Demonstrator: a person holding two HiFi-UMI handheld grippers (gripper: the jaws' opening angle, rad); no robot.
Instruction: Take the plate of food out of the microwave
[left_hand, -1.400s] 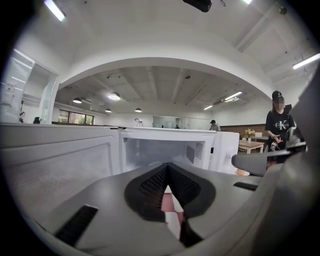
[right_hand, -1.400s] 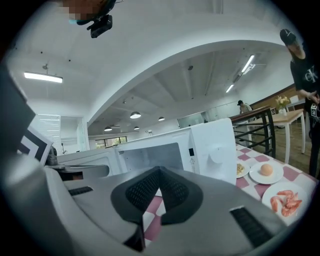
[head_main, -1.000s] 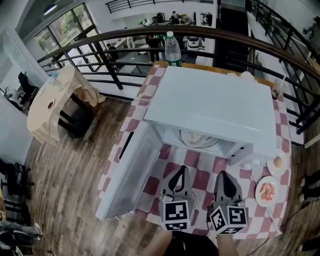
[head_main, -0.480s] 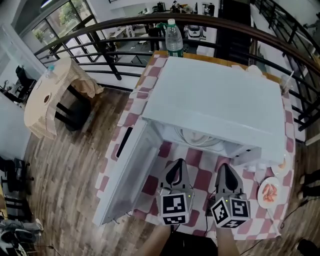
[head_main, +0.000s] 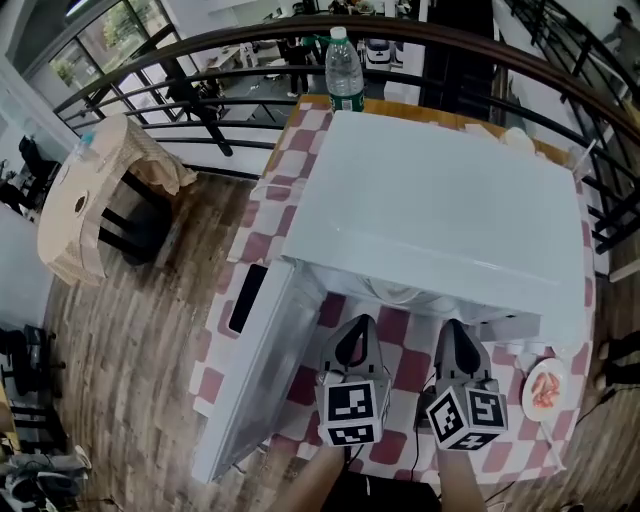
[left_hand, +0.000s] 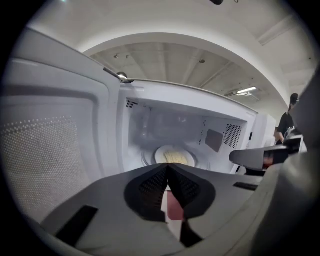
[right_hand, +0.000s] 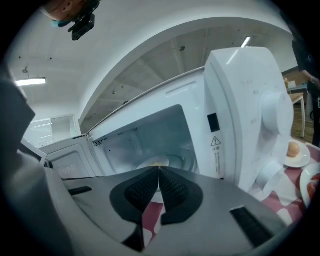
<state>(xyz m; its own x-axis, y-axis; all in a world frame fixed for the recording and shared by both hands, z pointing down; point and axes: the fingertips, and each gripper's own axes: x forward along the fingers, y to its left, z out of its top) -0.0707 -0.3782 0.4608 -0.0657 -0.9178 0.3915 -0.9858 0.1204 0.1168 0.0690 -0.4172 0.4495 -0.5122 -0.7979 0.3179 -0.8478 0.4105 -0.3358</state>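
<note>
The white microwave stands on a red-checked tablecloth with its door swung open to the left. Inside on the turntable lies the plate of food, pale with yellowish food; the right gripper view also shows this plate. In the head view only a sliver of it shows under the microwave's top edge. My left gripper and right gripper sit side by side just in front of the opening. Both point into the cavity, shut and holding nothing. The left gripper and the right gripper stay short of the plate.
A water bottle stands behind the microwave. A plate with red food lies at the table's right front, and an egg on a small dish sits beside the microwave. A wicker stool and a railing lie beyond the table.
Both grippers have moved forward toward the microwave opening and slightly down. The head view has shifted, so the microwave's top hides more of the cavity.
</note>
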